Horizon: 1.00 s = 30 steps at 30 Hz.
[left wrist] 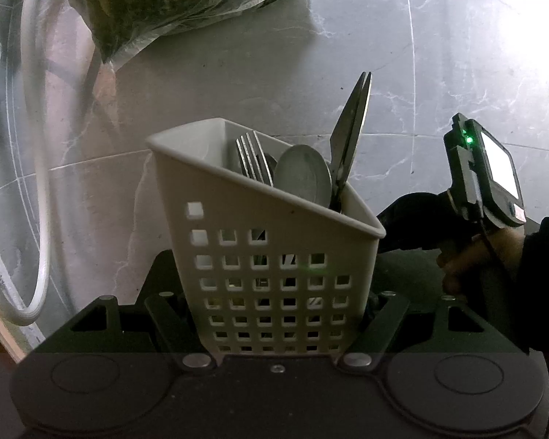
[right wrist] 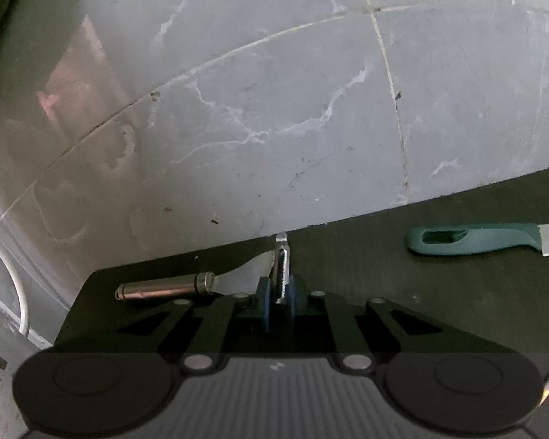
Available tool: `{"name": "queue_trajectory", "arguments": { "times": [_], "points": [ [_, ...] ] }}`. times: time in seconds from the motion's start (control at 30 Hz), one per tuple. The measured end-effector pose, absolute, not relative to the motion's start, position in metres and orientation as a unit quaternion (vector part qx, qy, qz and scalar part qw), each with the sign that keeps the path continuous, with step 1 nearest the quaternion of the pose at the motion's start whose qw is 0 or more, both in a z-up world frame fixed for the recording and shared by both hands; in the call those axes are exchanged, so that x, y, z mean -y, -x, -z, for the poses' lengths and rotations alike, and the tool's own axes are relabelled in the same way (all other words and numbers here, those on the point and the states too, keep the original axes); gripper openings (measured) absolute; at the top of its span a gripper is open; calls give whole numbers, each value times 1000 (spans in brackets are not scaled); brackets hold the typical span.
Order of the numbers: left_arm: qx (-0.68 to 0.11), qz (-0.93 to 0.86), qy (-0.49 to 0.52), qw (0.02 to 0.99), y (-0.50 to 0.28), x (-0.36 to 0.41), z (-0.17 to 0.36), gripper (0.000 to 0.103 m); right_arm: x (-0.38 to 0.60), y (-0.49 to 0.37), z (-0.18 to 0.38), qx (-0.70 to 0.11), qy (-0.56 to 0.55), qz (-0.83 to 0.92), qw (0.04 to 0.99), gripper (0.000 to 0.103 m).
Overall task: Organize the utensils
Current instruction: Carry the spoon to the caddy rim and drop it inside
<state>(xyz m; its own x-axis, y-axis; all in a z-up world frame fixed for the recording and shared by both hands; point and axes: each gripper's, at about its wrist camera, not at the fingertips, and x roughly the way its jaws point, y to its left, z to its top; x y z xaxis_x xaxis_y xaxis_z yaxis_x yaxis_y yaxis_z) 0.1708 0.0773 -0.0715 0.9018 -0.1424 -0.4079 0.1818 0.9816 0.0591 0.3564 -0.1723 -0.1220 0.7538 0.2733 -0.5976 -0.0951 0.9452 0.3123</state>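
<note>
The left gripper (left wrist: 278, 314) clamped the white perforated caddy (left wrist: 271, 263), which held forks (left wrist: 252, 159), a spoon (left wrist: 303, 175) and scissors (left wrist: 349, 139) standing upright. The right gripper (right wrist: 279, 294) had pinched shut on a metal peeler (right wrist: 216, 281) on the dark mat (right wrist: 439, 292); a teal-handled knife (right wrist: 475, 239) lay well apart.

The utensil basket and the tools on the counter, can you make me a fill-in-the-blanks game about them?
1. The left gripper is shut on the white ____.
2. The right gripper pinches the metal ____.
3. The knife on the dark mat has a ____ handle.
4. Tall ____ stand beside the spoon and fork.

Missing words: basket; peeler; green; scissors
</note>
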Motion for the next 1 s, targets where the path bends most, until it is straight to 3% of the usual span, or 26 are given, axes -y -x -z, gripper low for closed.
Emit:
{"name": "queue_trajectory", "arguments": {
  "times": [0.5,0.83,1.0],
  "points": [
    [-200,87,-51,975,-170,-78,74,77,171,-330,90,-311,-34,-127,941,9],
    [-198,94,-53,974,-169,-80,74,77,187,-330,114,-345,-70,-150,924,9],
    [-196,96,-54,974,-168,-80,75,77,187,-323,121,-360,-51,-160,918,20]
  ]
}}
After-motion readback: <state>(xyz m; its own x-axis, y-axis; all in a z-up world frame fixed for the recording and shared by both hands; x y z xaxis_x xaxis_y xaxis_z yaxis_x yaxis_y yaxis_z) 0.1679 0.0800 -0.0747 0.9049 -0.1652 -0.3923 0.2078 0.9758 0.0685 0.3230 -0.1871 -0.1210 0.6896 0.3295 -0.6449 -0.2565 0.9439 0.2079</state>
